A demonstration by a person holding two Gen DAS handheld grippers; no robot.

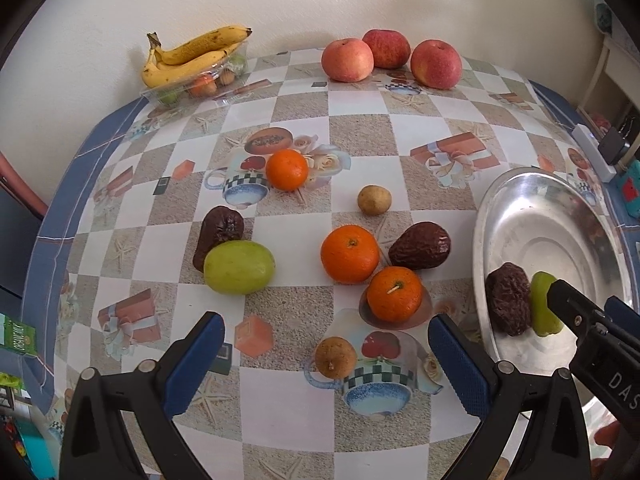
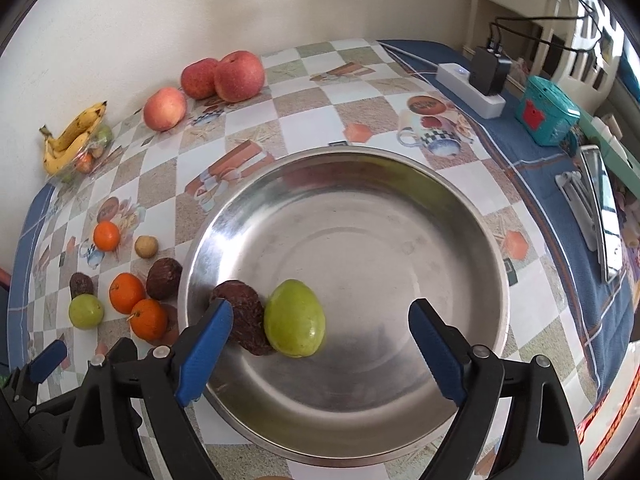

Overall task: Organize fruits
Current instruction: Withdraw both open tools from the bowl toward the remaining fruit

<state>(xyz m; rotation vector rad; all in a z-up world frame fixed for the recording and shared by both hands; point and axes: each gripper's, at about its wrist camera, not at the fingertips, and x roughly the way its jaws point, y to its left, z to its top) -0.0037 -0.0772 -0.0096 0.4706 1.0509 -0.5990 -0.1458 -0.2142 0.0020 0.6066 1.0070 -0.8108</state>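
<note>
A power strip (image 2: 472, 86) beside a teal box (image 2: 546, 110).

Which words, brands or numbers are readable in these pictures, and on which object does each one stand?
"DAS": white letters on the black body of the right gripper, cut off by the picture edge.
Green box at the table's left edge: white print, too blurred to read.
Tablecloth cup prints: dark oval labels, too small to read.
Teal box: red sticker, no legible text.

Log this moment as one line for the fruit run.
left tongs: open, empty | right tongs: open, over bowl | in bowl: green fruit, dark wrinkled fruit, touching
</note>
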